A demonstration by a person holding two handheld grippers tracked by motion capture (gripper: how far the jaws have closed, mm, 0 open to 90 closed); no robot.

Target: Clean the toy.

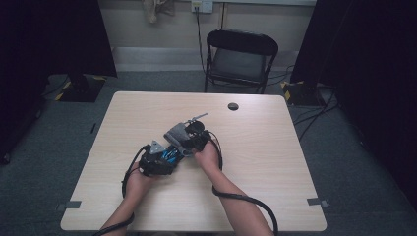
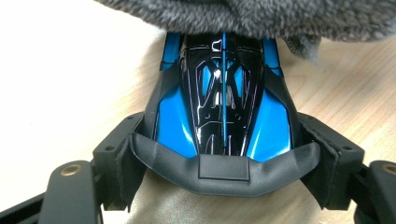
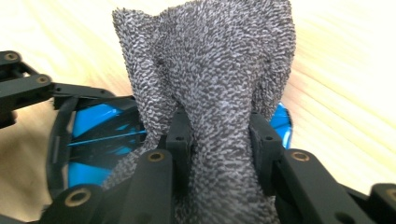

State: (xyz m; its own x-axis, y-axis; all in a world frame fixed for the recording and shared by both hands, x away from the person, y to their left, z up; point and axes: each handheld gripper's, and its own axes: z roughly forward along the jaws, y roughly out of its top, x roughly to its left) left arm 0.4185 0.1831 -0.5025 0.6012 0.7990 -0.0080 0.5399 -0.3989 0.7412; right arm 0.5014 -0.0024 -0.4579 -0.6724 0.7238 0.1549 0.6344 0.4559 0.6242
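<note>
One pale wooden table (image 1: 275,162); grey carpet (image 1: 354,162), black folding chair (image 1: 240,58) behind

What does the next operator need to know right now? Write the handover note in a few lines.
Left gripper: jaws clamped on the sides of the blue and black toy car body, holding it just above the table.
Right gripper: shut on a bunched grey cloth, which lies over the car's far end.
Done: car gripped, cloth gripped and brought onto the shell.
Left: probably wiping the rest of the shell; the near part is uncovered. Then set both down.
</note>
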